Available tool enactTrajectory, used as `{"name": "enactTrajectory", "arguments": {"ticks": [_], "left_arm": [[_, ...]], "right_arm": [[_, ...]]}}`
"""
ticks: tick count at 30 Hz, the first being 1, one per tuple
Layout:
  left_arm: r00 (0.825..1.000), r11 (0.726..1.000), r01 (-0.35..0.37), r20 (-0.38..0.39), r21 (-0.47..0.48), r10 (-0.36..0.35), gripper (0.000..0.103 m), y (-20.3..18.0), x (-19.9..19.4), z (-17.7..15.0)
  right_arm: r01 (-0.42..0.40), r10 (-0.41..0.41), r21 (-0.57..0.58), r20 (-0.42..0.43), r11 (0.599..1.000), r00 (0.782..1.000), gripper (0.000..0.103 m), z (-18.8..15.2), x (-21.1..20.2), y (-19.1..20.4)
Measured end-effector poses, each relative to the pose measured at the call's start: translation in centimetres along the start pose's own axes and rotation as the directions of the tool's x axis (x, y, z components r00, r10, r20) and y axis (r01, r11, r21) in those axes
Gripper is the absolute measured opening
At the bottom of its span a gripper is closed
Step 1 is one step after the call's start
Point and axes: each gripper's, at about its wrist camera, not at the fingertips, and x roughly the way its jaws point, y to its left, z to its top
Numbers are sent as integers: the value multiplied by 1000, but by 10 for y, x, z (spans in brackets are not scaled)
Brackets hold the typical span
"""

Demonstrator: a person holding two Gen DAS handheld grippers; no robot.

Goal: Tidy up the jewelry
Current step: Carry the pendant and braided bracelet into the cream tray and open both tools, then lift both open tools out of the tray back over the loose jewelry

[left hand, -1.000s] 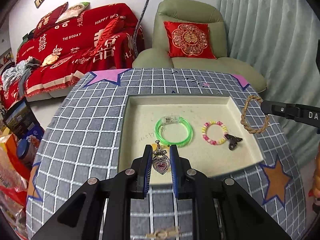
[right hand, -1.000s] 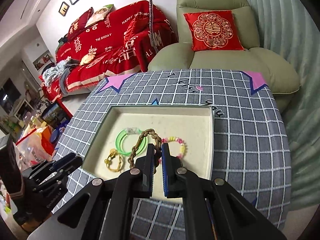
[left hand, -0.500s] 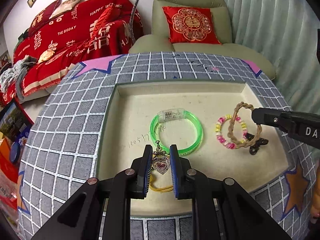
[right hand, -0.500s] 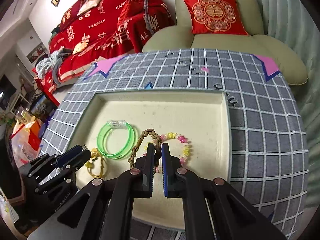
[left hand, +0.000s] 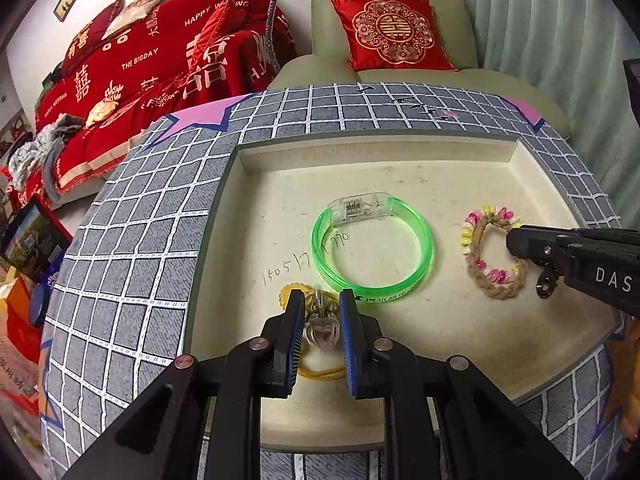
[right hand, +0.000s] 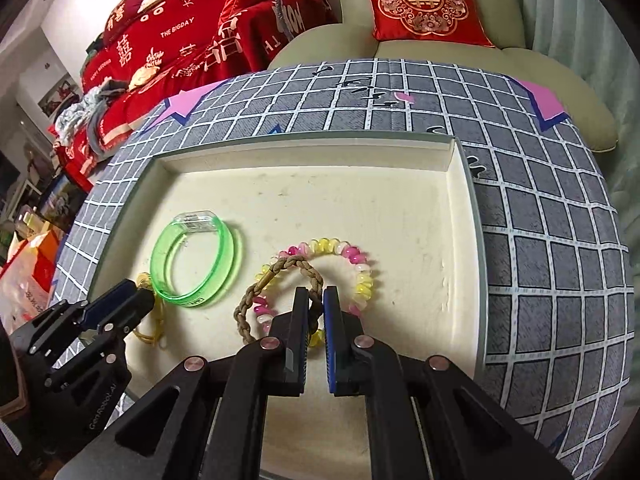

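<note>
Jewelry gathers in our tray on the table: left tongs clamp the pendant at lower centre, right tongs pinch the rope bracelet low over the beads, probably for release.

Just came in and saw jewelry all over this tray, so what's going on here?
A person is sorting jewelry into a cream tray with a claw in each hand. The left claw is shut on a heart pendant low over the tray's near edge, beside a green bangle. The right claw is shut on a braided rope bracelet, which overlaps a pink and yellow beaded bracelet lying in the tray.
</note>
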Motion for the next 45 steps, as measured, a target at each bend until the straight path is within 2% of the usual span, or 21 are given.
{"name": "enactTrajectory", "arguments": {"ticks": [5,10,12,13,14,15,16,18,24,26,34,42,45], "left_arm": [[1000,999,-30,7,27,30,28,-5,-1,-2],[1000,999,-21,7,28,20,28,-6,-4,-3],[1000,999,-22,15,29,22,29,-7,-6,-3],[1000,999,-23,17,27,22,35,-7,-7,-2],[1000,1000,-22,20,21,22,70,-7,-9,-2],[999,1000,-26,29,13,26,102,-6,-11,-2],[997,999,-38,64,1,38,103,-6,-17,-2],[994,999,-48,100,8,47,103,-7,-25,-2],[995,1000,-28,97,10,27,103,-10,-35,1],[996,1000,-16,90,3,16,103,-10,-39,1],[996,1000,1,86,-11,0,103,-9,-58,-10],[995,1000,10,99,-24,-8,103,-3,-84,-27],[996,999,18,93,-41,-14,103,2,-94,-36]], "right_arm": [[-6,6,-1,-5,1000,1000,9,-1,0,1],[-23,23,16,-1,1000,1000,10,-1,-3,-1],[-31,31,23,9,999,999,16,-1,-7,-3],[-35,34,27,15,999,999,26,-1,-9,-4],[-38,37,31,24,999,999,41,0,-12,-4],[-38,37,33,32,999,999,48,0,-14,-5],[-37,35,37,49,999,998,53,0,-19,-6],[-43,41,42,61,998,997,53,-1,-25,-7],[-63,57,73,78,995,995,55,-5,-42,-12],[-68,62,73,83,995,995,64,-7,-47,-11],[-96,88,69,111,993,990,79,-18,-73,-7],[-124,115,59,136,991,984,83,-35,-99,0],[-131,122,54,145,990,982,88,-45,-108,3]]}}
